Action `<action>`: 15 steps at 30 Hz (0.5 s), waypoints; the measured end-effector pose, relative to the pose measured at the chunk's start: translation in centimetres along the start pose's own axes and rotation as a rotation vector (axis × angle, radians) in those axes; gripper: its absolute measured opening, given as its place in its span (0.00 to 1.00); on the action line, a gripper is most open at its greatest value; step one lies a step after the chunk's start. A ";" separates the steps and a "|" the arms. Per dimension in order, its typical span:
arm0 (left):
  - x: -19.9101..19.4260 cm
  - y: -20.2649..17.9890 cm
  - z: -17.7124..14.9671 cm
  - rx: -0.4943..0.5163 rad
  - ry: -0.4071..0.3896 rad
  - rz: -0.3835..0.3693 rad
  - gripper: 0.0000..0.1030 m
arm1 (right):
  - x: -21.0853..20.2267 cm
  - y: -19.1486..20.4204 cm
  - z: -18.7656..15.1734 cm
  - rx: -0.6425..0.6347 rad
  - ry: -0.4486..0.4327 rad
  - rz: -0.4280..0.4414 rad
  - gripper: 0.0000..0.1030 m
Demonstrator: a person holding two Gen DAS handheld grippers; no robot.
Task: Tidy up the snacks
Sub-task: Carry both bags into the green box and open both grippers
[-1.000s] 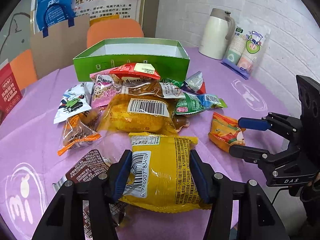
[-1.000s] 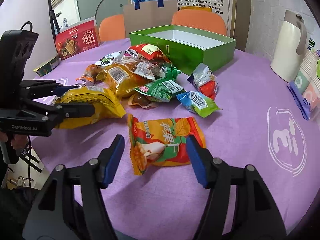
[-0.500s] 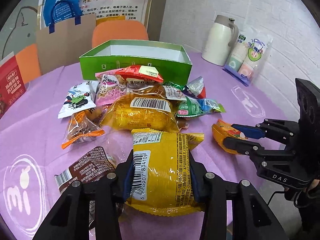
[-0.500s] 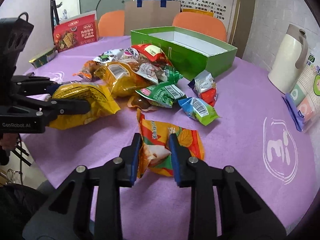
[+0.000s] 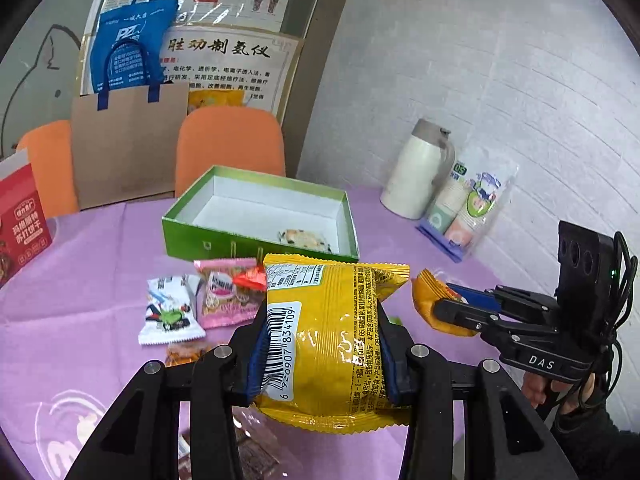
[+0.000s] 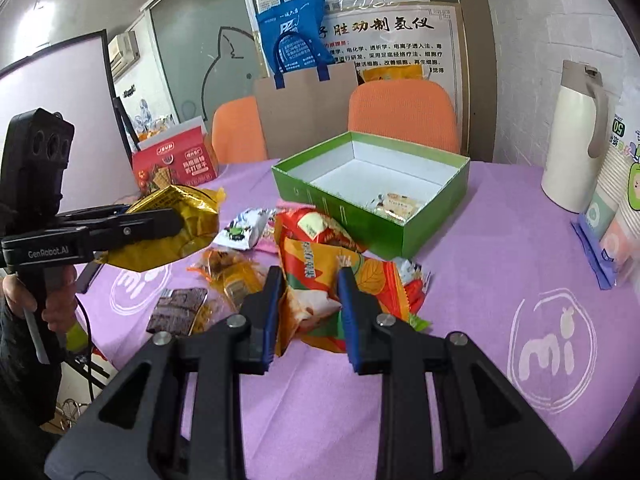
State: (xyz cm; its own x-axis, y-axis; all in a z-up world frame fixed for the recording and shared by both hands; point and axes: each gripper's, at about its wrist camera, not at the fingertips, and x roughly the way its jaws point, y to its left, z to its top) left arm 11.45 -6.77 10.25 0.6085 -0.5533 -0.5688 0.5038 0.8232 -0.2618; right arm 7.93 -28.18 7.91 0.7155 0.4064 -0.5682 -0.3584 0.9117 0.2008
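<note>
Yellow packet [image 5: 328, 344] between left gripper [image 5: 322, 354] fingers

A yellow snack packet [image 5: 328, 344] with a white barcode label is held up off the purple tabletop [image 6: 500, 248], pinched across its width by the left tongs [image 5: 320, 354]. An orange packet [image 6: 340, 292] printed with leaves and red lettering is raised too, crumpled where the right tongs [image 6: 308, 312] squeeze its near end. Behind them stands the green box [image 6: 432, 220], open, white inside, with one small pale packet [image 6: 396, 204] lying in its near corner. Loose on the tabletop in front of the box lie a white packet [image 5: 168, 312], a pink packet [image 5: 224, 292], a red-topped packet [image 6: 320, 228], a clear orange-tinted wrapper [image 6: 228, 272] and a dark brown packet [image 6: 176, 310].
</note>
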 end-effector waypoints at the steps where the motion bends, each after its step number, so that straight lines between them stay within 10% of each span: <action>1: 0.3 0.3 0.9 -0.008 -0.009 0.008 0.44 | 0.2 -0.2 0.6 0.002 -0.011 -0.005 0.29; 15: 10.3 4.0 9.3 -0.059 0.003 0.092 0.44 | 8.2 -5.3 6.9 0.081 -0.044 -0.041 0.29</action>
State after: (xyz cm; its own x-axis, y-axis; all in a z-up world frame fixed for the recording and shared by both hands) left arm 25.38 -10.38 10.62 0.6485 -0.4751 -0.5947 0.4092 0.8764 -0.2539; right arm 19.89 -29.27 7.70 0.7548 0.3693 -0.5422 -0.2800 0.9288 0.2428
